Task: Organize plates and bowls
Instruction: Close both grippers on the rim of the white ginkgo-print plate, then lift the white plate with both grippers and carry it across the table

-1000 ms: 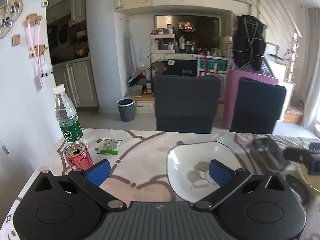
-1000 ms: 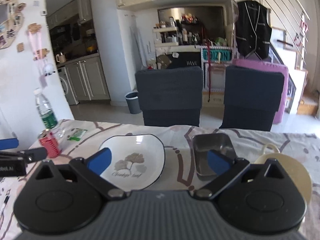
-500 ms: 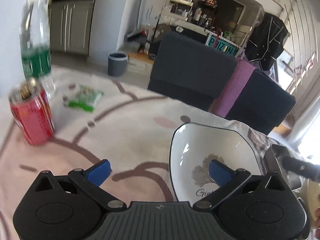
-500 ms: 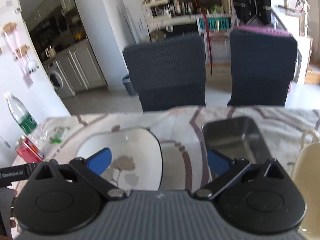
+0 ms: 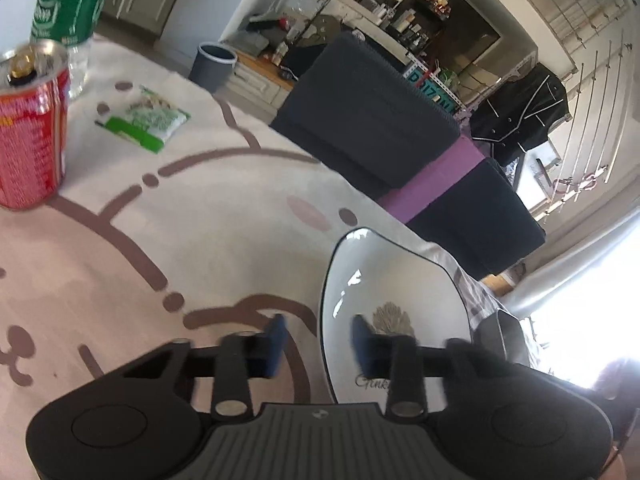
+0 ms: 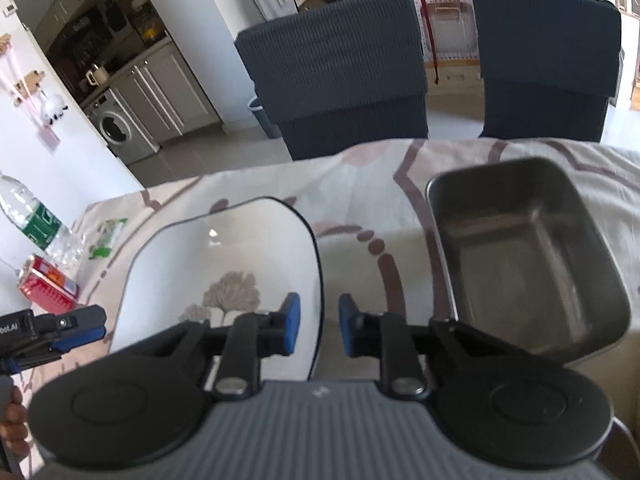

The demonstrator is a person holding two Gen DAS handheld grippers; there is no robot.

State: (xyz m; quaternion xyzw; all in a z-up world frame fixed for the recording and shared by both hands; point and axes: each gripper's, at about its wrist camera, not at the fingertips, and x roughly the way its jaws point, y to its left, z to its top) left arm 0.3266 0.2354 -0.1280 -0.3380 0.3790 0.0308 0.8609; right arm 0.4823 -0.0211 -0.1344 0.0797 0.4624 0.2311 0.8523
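A white square plate point(image 5: 392, 280) with a dark rim and a leaf print lies on the patterned tablecloth point(image 5: 120, 260). My left gripper point(image 5: 318, 340) straddles its left rim, one blue pad outside and one over the plate. Its jaws are closing, with a gap still showing on both sides of the rim. In the right wrist view the same plate point(image 6: 224, 248) has its right rim between the pads of my right gripper point(image 6: 319, 322). Those jaws are closing too and do not touch the rim. The left gripper's finger point(image 6: 60, 326) shows at the plate's far side.
A rectangular metal tray point(image 6: 524, 256) sits just right of the plate. A red can point(image 5: 28, 128), a water bottle point(image 5: 68, 12) and a green snack packet point(image 5: 144, 120) stand at the table's left end. Two dark chairs point(image 6: 336, 60) line the far edge.
Both grippers dropped toward the table and tilted downward. Their jaws went from wide apart to narrow, each now around one side rim of the white plate.
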